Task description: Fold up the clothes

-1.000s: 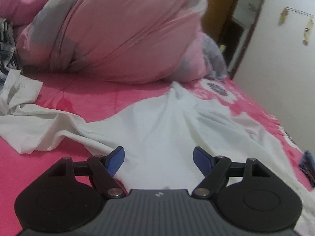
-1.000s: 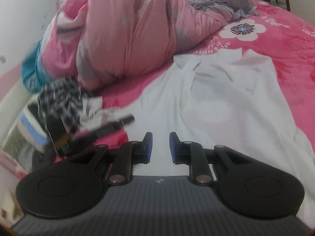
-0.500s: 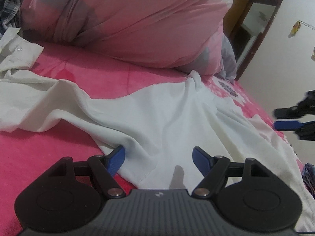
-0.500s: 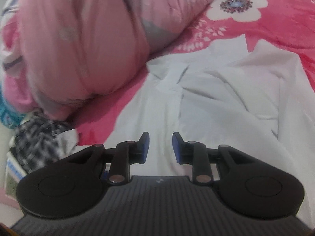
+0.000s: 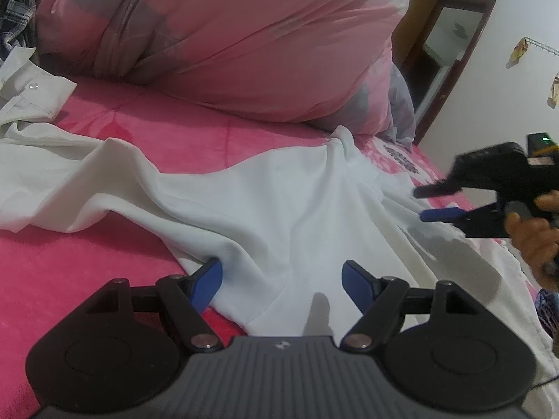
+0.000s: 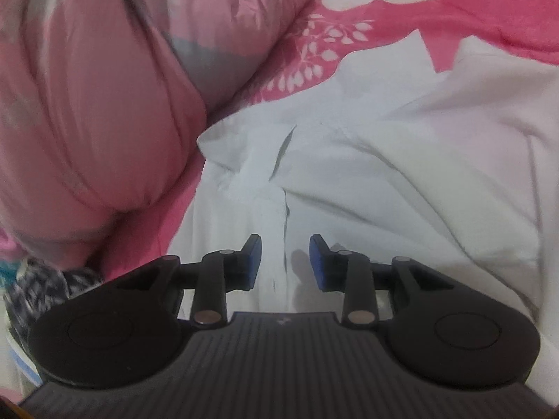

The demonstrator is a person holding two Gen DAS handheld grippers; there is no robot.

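Note:
A white shirt (image 5: pixel 279 209) lies spread and wrinkled on the pink bedspread (image 5: pixel 70 265), one sleeve trailing off to the left. My left gripper (image 5: pixel 281 274) stands open low over the shirt's near hem, the cloth under its fingers but not pinched. My right gripper (image 6: pixel 284 258) hovers above the shirt (image 6: pixel 384 160) near its collar and button placket, its jaws opening with nothing clamped between them. In the left wrist view the right gripper (image 5: pixel 436 202) comes in from the right edge, held by a hand (image 5: pixel 531 234).
A big pink and grey duvet (image 5: pixel 227 35) is heaped behind the shirt, shown in the right wrist view as the duvet (image 6: pixel 87 87) at left. Checked clothing (image 5: pixel 14 10) lies at far left. A dark doorway (image 5: pixel 443 56) and a white wall stand beyond the bed.
My right gripper swept across the bed toward the shirt's collar, sank closer and widened its jaws; it now shows in the left wrist view. My left gripper dropped nearer the hem, then held still.

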